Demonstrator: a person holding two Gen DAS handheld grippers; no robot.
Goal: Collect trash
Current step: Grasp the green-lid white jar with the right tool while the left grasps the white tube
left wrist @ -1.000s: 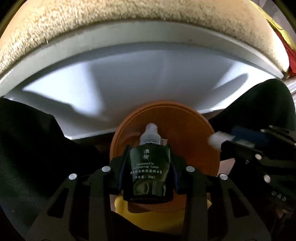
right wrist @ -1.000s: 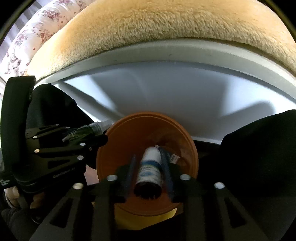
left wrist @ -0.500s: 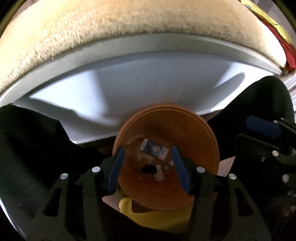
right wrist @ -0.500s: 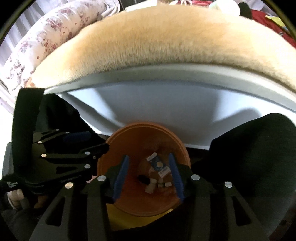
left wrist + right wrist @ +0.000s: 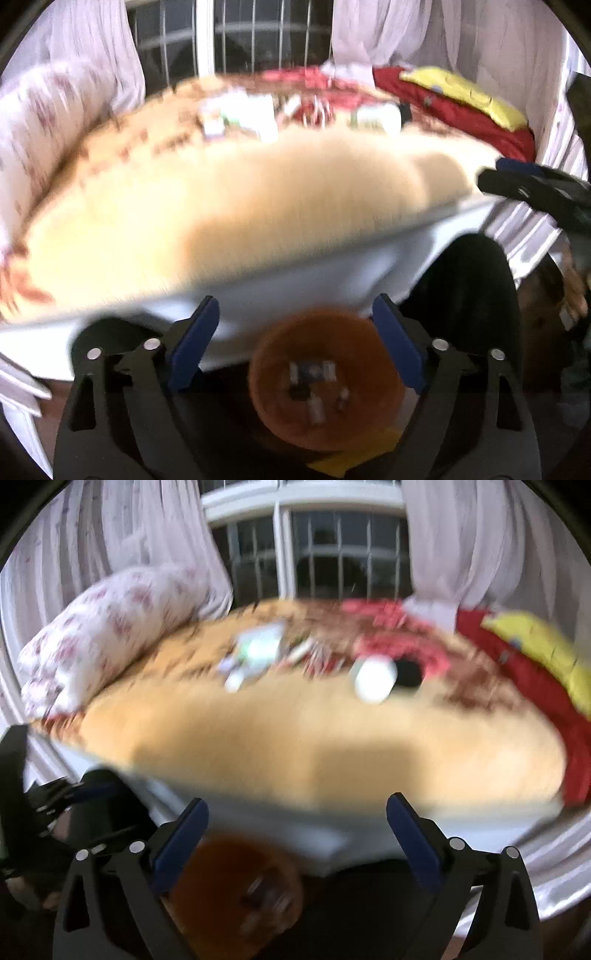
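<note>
An orange bin (image 5: pixel 325 380) stands on the floor against the bed's side, with a dark sachet and small bits of trash (image 5: pixel 314 373) inside. My left gripper (image 5: pixel 295 332) hovers above it, jaws opening wide, nothing between them. My right gripper (image 5: pixel 295 834) is also above the orange bin (image 5: pixel 236 897), jaws opening, nothing between them. On the tan blanket (image 5: pixel 295 731) lie blurred pieces: a white bottle (image 5: pixel 375 677) with a black item (image 5: pixel 408 674) beside it, and white-green packets (image 5: pixel 258 650). Each gripper shows at the edge of the other's view.
A floral pillow (image 5: pixel 110 627) lies at the bed's left, red and yellow bedding (image 5: pixel 524 657) at its right. Curtains and a barred window (image 5: pixel 314 554) stand behind. The person's dark-clad leg (image 5: pixel 465 280) is right of the bin. Both views are motion-blurred.
Both grippers let go of their bottles over the orange bin, opened wide and rose. The views tilted up from the bed's side to the bed's top and window.
</note>
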